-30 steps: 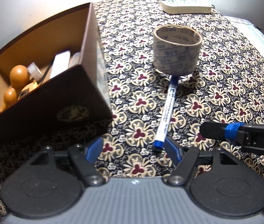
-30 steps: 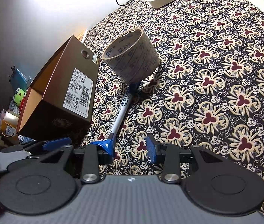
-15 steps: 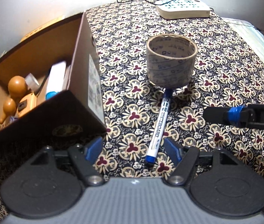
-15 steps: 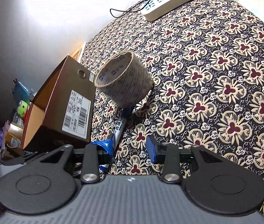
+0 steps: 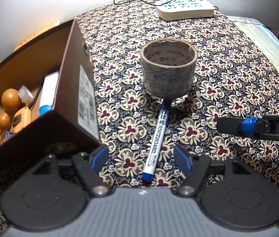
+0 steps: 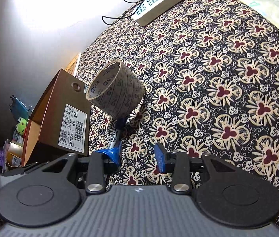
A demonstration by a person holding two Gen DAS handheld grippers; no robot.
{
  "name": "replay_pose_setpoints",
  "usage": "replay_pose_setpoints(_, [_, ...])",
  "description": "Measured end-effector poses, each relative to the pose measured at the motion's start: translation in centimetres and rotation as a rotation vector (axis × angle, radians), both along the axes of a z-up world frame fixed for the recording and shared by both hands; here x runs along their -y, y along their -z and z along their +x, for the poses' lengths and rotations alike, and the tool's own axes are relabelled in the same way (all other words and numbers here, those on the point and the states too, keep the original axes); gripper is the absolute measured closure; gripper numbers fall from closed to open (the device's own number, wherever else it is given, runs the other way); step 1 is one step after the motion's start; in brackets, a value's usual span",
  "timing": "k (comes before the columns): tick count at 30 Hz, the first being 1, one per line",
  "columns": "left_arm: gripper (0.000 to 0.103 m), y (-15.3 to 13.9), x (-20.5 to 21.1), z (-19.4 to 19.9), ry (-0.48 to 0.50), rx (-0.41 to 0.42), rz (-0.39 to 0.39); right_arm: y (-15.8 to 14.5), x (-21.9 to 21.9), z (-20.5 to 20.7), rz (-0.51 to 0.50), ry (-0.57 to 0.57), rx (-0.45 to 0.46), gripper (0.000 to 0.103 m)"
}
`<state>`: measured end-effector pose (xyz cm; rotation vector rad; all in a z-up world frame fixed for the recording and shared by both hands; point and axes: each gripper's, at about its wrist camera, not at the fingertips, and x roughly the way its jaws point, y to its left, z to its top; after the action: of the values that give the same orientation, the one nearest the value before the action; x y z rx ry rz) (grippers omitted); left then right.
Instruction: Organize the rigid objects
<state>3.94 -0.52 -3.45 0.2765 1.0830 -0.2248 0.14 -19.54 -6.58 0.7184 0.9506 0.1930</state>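
A blue-capped whiteboard marker (image 5: 158,136) lies on the patterned cloth, its far end against a brown tape roll (image 5: 168,75) that stands on its rim. My left gripper (image 5: 140,156) hovers open over the marker's near end, a pad on each side and neither touching it. To the left sits an open brown cardboard box (image 5: 74,102). My right gripper (image 6: 138,156) is open with nothing between its pads, just right of the marker (image 6: 116,134), with the tape roll (image 6: 117,94) and the box (image 6: 60,106) beyond it. Its finger (image 5: 238,127) reaches in from the right in the left wrist view.
Inside the box lie wooden gourd-shaped pieces (image 5: 11,100), a white carton (image 5: 47,90) and other small items. A white power strip (image 5: 184,7) with cables sits at the table's far end, and also shows in the right wrist view (image 6: 161,0). Clutter stands beyond the table's left edge (image 6: 15,150).
Both cameras have shifted, so marker, roll and box sit lower in the pictures and more of the far table shows. Nothing on the table moved. Both grippers stay as open as before.
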Motion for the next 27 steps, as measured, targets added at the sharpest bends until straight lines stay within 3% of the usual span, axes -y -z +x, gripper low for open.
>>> replay_pose_setpoints(10, [0.03,0.4,0.6,0.2,0.021,-0.006,0.005,0.8,0.0,0.4,0.008,0.012,-0.023,0.084])
replay_pose_setpoints(18, [0.029,-0.2,1.1,1.0,0.052,0.01,-0.05,1.0,0.9,0.7,0.008,0.047,-0.038,0.083])
replay_pose_setpoints(27, [0.029,-1.1,2.8,3.5,0.074,0.032,-0.07,-1.9,2.3,4.1,-0.007,0.087,0.043,0.083])
